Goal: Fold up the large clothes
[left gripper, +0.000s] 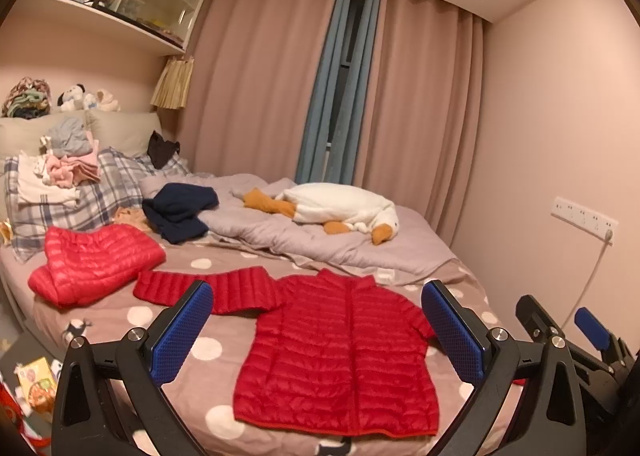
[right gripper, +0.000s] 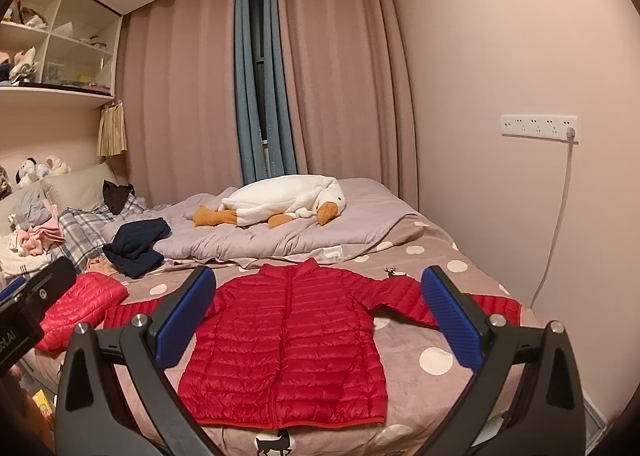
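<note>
Jaws gape empty on both the left gripper [left gripper: 318,326] and right gripper [right gripper: 320,316], above the red puffer jacket [right gripper: 288,340] lying flat on the bed [right gripper: 436,252] — collar away, sleeves sideways, one nearer each gripper.

Red quilted jacket [right gripper: 288,340], horizontal stitch lines, centre of frame. Second red quilted jacket [left gripper: 96,262], left of frame, same stitching. Bed sheet [right gripper: 420,340]: dusty mauve-brown, large white polka dots, small black deer figures. Duvet [right gripper: 280,232]: plain pale lilac-grey. Plush goose [right gripper: 288,202]: white body, orange beak and feet. Navy garment [left gripper: 178,212], left of centre. Plaid pillow [left gripper: 72,208]: grey, blue and white. Curtains [right gripper: 340,76]: dusty pink, with a blue panel at centre. Gripper pads [left gripper: 182,332]: blue, on black frames.
</note>
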Tool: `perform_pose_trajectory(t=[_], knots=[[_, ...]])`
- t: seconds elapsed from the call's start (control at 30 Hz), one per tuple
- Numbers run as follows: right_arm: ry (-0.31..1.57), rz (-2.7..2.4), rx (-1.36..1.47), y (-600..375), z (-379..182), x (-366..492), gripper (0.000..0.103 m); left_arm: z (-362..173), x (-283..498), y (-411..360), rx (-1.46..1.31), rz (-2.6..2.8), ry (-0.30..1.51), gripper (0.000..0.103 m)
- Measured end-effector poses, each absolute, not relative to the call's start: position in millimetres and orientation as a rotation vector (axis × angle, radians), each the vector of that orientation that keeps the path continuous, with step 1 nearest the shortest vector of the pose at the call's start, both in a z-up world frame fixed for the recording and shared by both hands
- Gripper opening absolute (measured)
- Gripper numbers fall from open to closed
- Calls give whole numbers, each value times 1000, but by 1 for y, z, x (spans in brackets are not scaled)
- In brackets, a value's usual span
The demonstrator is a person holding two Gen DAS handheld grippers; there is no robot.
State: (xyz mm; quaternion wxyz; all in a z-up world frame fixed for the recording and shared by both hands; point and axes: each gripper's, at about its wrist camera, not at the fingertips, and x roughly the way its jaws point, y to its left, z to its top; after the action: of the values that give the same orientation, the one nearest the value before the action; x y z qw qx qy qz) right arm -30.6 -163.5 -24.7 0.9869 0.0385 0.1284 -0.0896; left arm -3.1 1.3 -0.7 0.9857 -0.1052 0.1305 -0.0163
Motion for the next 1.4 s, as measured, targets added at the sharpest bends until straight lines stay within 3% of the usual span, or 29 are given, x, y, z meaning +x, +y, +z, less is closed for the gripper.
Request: perform_pose_trajectory(t=[1.4], knots=[[277,-165,66,-162,-28,-31,103,-3,-6,-9,-172,-4,280,103]])
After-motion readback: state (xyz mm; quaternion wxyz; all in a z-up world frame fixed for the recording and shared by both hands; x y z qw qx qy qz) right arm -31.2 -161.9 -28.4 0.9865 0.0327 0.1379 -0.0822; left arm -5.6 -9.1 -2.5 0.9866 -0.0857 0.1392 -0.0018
